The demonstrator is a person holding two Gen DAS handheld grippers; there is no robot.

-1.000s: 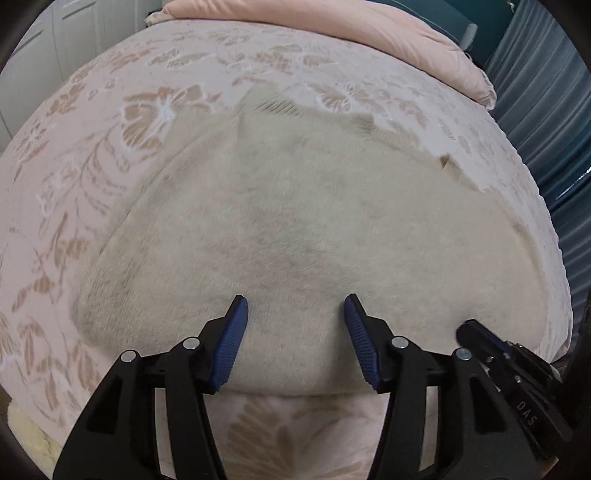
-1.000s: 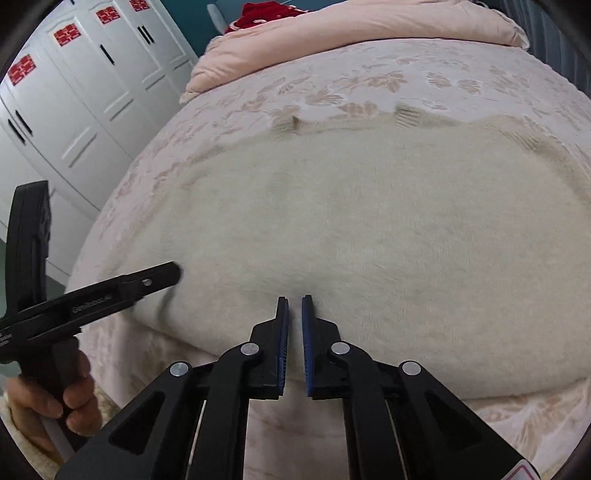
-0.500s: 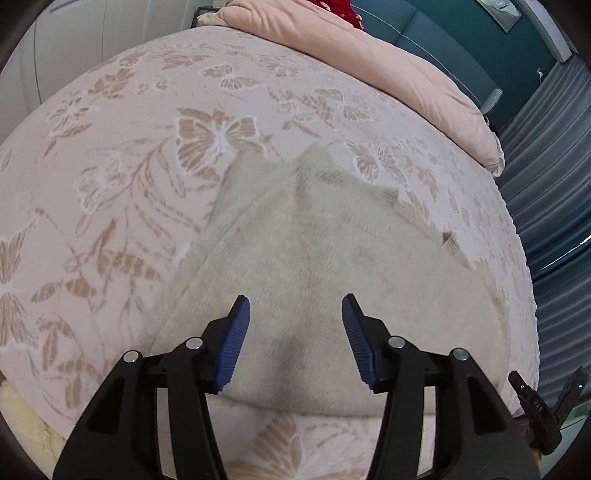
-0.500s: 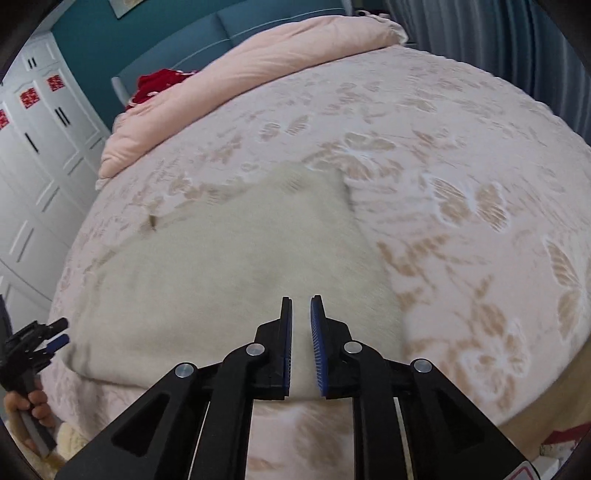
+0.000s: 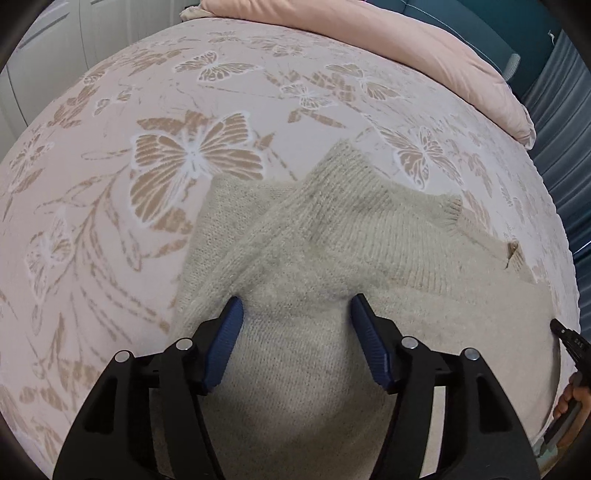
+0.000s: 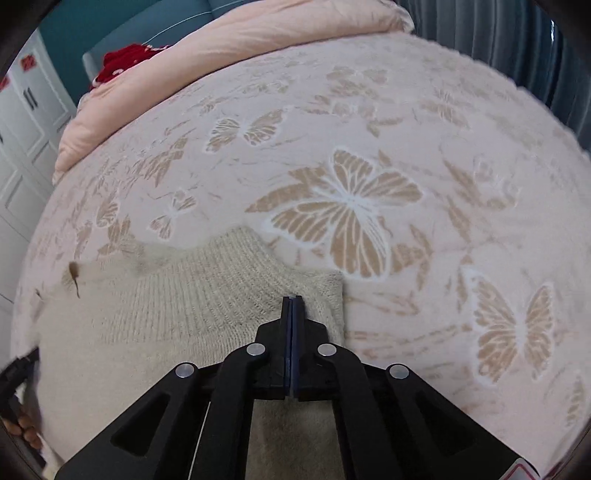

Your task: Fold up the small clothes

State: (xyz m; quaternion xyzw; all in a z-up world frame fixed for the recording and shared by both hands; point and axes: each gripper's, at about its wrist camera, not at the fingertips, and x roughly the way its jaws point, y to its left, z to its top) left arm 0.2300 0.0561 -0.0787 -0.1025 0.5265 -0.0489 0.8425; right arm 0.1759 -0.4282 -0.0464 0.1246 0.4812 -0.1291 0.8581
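A cream knitted sweater (image 5: 332, 258) lies flat on the bed, with a sleeve folded across its body. My left gripper (image 5: 297, 306) is open, low over the sweater's left part, its blue pads on either side of a fuzzy ridge of knit. In the right wrist view the sweater (image 6: 166, 317) fills the lower left. My right gripper (image 6: 293, 299) has its jaws pressed together over the sweater's right edge near a ribbed cuff; I see no cloth between the pads.
The bed has a pink cover with tan butterflies (image 6: 347, 206). A pink duvet (image 5: 406, 40) lies at the far end, a red item (image 6: 122, 62) beside it. White wardrobe doors (image 6: 22, 122) stand left, blue-grey curtains (image 6: 498, 33) right.
Both grippers moved outward and lower, the left toward the sweater's left side, the right toward its right edge. The right jaws closed fully from a narrow gap.
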